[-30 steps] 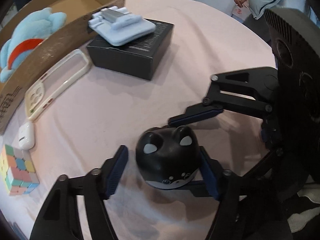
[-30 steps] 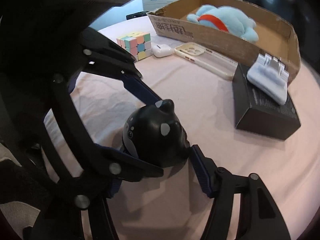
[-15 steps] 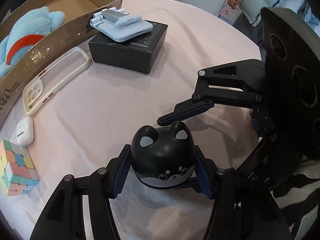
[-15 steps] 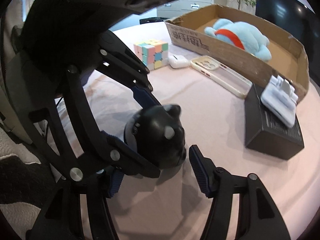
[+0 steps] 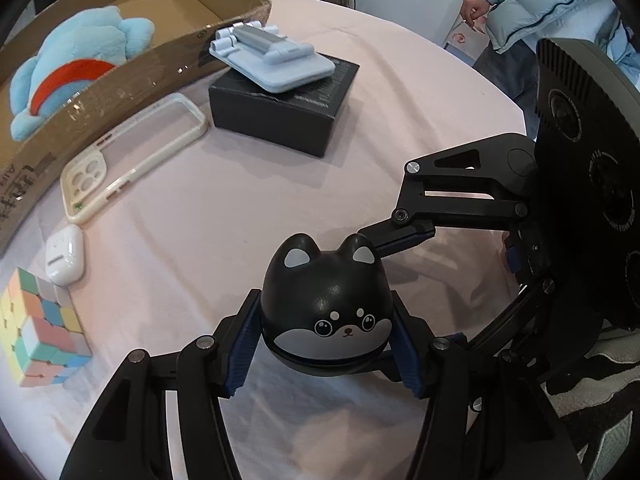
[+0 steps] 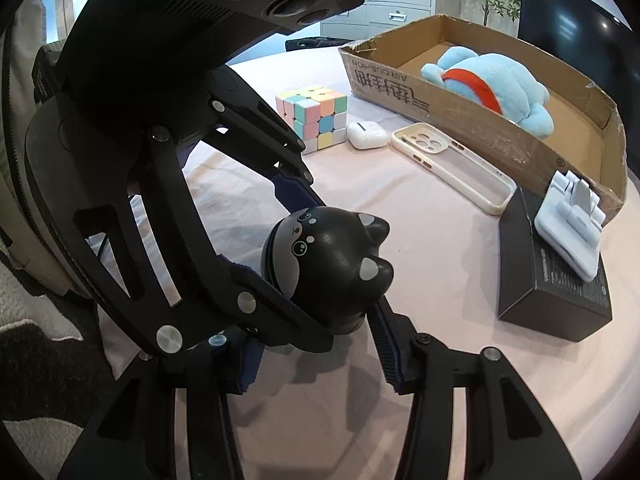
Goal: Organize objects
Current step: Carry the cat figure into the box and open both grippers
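Tongs (image 5: 326, 344), two; seemingly one figurine (image 5: 326, 304).

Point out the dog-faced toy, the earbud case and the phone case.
Toy (image 5: 326, 308), left wrist view, on its black forehead.
Earbud case (image 5: 65, 254), left wrist view, on its white lid.
Phone case (image 6: 448, 160), right wrist view, on its clear back panel.

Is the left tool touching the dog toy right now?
Touching. The left wrist view shows the left tool with both blue pads pressed against the sides of the dog toy, no gap visible on either side.
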A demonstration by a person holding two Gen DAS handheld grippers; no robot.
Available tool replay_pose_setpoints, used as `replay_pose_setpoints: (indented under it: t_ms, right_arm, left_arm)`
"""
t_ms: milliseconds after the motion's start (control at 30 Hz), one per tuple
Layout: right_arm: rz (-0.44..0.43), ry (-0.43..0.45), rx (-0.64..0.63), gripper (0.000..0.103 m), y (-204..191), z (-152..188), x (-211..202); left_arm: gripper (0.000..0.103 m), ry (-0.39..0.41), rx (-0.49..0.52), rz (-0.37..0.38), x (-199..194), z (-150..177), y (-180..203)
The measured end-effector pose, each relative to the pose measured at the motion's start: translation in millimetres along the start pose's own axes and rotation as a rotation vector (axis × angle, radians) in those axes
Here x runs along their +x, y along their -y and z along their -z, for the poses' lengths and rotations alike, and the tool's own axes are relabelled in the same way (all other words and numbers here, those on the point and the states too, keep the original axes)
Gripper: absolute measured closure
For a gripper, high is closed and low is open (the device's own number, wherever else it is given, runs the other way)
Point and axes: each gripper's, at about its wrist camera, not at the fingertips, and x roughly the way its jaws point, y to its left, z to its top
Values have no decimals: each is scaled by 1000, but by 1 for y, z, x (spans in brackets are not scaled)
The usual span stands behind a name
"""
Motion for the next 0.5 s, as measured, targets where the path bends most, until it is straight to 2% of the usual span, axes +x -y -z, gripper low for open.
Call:
replay_pose_setpoints:
  t_ms: [267, 500]
  right_arm:
    - [20, 3, -54, 57, 10, -27, 5]
    - [35, 31, -120, 61, 24, -59, 5]
  left_arm:
    - [45, 31, 25, -56, -18, -8, -15]
    - [45, 71, 56, -108, -37, -33, -40]
